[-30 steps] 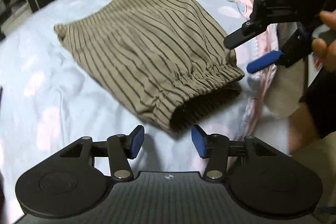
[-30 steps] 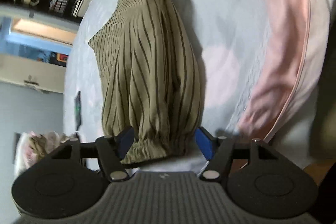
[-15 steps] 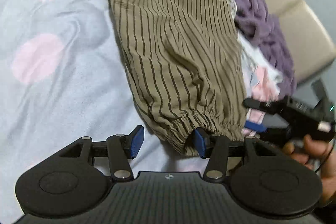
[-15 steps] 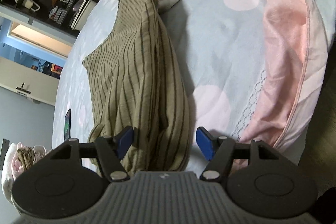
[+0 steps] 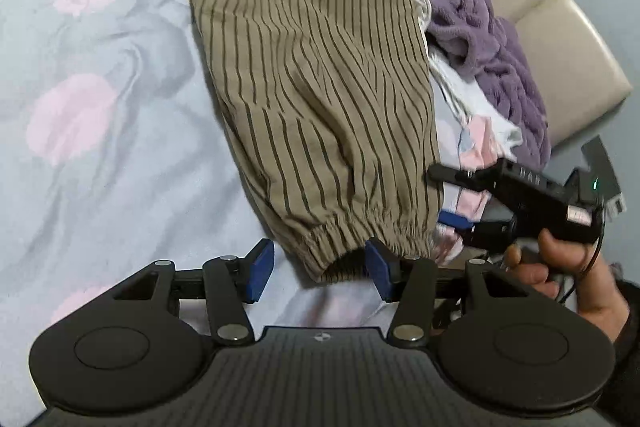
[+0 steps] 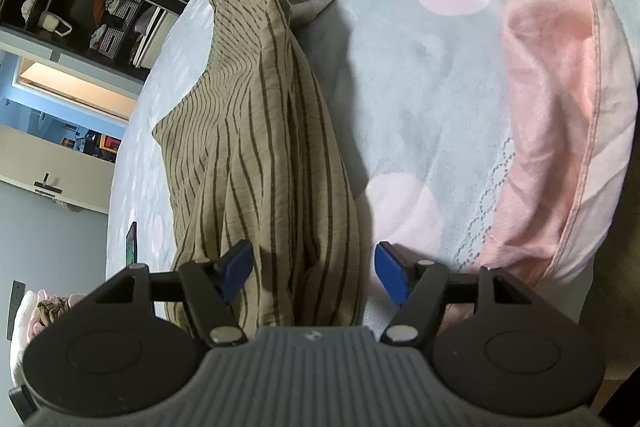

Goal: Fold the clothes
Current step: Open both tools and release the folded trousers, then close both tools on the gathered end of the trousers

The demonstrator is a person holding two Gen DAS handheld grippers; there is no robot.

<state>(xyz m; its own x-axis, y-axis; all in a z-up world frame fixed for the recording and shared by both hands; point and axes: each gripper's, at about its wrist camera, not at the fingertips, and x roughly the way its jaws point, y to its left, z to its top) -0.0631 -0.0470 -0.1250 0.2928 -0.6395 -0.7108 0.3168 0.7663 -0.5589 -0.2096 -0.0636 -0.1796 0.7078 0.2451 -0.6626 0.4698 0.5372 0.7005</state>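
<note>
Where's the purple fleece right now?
In the left wrist view the purple fleece lies heaped at the upper right, against the beige headboard, just beyond the striped garment's far right edge, with white clothes between them.

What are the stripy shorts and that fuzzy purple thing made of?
The stripy shorts look like thin woven cloth, maybe cotton or linen: matte tan with dark stripes, soft creases and a gathered elastic waistband. The fuzzy purple thing looks like plush fleece, since its surface is thick, nubby and lumpy. The exact fibre of either cannot be told from looks.
</note>
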